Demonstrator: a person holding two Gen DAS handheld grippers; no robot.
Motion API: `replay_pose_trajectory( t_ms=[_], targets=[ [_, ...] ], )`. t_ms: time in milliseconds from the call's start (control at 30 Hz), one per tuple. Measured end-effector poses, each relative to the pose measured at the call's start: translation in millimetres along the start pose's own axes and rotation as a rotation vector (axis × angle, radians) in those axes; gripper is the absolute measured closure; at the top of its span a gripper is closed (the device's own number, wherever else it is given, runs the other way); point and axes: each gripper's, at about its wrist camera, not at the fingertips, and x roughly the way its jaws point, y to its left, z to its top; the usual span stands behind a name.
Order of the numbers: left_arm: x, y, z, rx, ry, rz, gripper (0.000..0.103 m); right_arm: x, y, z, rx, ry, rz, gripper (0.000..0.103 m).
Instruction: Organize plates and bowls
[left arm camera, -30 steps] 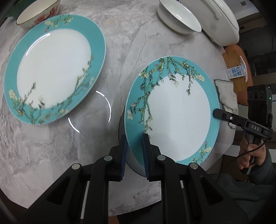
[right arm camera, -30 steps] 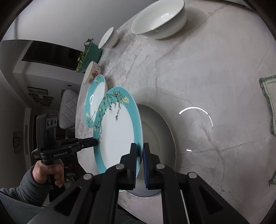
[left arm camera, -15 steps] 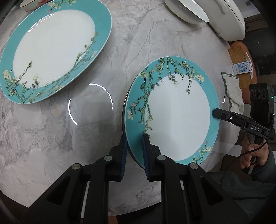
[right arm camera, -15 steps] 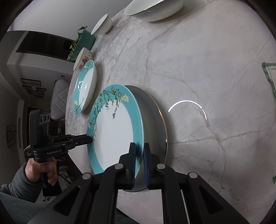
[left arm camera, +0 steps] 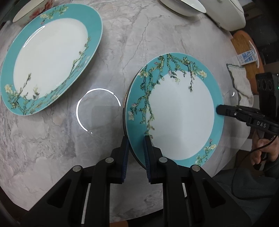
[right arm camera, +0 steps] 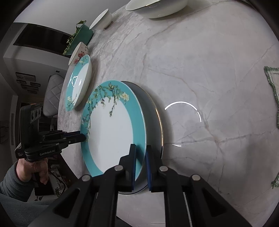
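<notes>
**Mia:** Where is the teal plate (left arm camera: 176,113) now?

**Sam:** It sits on top of a second plate with a thin gold edge (right arm camera: 157,122), near the close edge of the bench (left arm camera: 122,43). Both tools have hold of it, one on each side.

**Mia:** Is the left hand-held gripper (left arm camera: 136,152) squeezing it?

**Sam:** Yes. Its blue pads are clenched on the near rim of the teal plate. The right hand-held gripper (right arm camera: 140,163) has the rim on the opposite side between its pads, and it looks like it grips there too, though its pads are set a little looser.

**Mia:** So which way does the plate lie from each tool?

**Sam:** It stretches across between them, nearly flat, maybe a bit tilted. Each tool faces the other over the plate. Neither is nearer; they share it.

**Mia:** What else is out there?

**Sam:** A matching teal plate (left arm camera: 50,66) lies far left on the bench, well apart. A flowered bowl (left arm camera: 33,12) is just behind that one, and a white bowl (left arm camera: 183,7) is far off.

**Mia:** What comes next, do you think?

**Sam:** I guess both tools must let go together, so the plate settles flat on the one below.
</notes>
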Motion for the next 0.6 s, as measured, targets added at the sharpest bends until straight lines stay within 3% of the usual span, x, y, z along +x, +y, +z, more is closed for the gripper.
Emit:
replay_pose_trajectory(
  t_ms=[233, 600],
  targets=[
    [3.3, -21.3, 1.5, 0.069, -0.009, 0.079, 0.088, -2.4, 3.4, 1.6, -0.029, -0.004, -0.044, 0.091],
    [3.8, -25.3, -2.7, 0.061, -0.039, 0.1, 0.087, -1.2, 19.1, -1.4, -0.135, 0.011, -0.14, 0.087]
  ],
)
